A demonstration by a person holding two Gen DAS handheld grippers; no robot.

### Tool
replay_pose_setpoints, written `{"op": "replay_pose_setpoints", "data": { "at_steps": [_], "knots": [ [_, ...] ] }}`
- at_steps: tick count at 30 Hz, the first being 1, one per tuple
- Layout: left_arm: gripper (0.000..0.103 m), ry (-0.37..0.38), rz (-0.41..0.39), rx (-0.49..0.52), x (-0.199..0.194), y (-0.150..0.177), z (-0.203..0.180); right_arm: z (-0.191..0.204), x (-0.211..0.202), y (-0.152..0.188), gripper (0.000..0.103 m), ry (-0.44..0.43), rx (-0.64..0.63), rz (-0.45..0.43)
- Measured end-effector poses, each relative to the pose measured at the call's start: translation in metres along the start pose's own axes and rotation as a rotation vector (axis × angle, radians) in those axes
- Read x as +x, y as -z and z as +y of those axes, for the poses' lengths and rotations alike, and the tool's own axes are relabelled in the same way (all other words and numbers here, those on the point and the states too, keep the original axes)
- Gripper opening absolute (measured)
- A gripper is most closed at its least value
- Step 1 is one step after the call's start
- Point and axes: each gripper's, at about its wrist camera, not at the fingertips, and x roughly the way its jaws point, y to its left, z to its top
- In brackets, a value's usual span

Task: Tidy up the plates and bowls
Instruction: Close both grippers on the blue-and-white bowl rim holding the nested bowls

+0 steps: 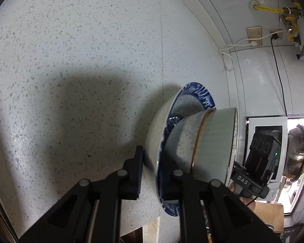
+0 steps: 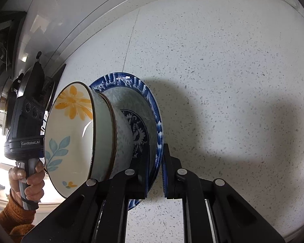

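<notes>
A blue-rimmed plate (image 1: 200, 95) carries stacked bowls: a speckled bowl (image 1: 182, 139) and a pale green bowl (image 1: 214, 141) nested on it. In the right wrist view the plate (image 2: 150, 99) holds the speckled bowl (image 2: 121, 133), and the top bowl (image 2: 71, 135) shows a yellow flower inside. My left gripper (image 1: 152, 172) is shut on the plate's rim from one side. My right gripper (image 2: 154, 174) is shut on the rim from the opposite side. The stack appears tilted on edge in both views, above the speckled countertop (image 2: 233, 60).
The other hand-held gripper unit (image 2: 24, 133) and the hand holding it show past the bowls. A white appliance (image 1: 269, 125) with a metal pot (image 1: 298, 154) stands by the wall, under sockets (image 1: 255, 32) and yellow gas pipes (image 1: 267, 10). The counter's front edge (image 1: 148, 228) is near.
</notes>
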Motion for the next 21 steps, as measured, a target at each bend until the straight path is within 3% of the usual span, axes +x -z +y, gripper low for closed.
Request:
{"op": "replay_pose_setpoints", "data": {
  "at_steps": [21],
  "knots": [
    [0.01, -0.015, -0.006, 0.0, -0.003, -0.006, -0.001, 0.011, 0.003, -0.003, 0.01, 0.03, 0.023, -0.01]
  ]
}}
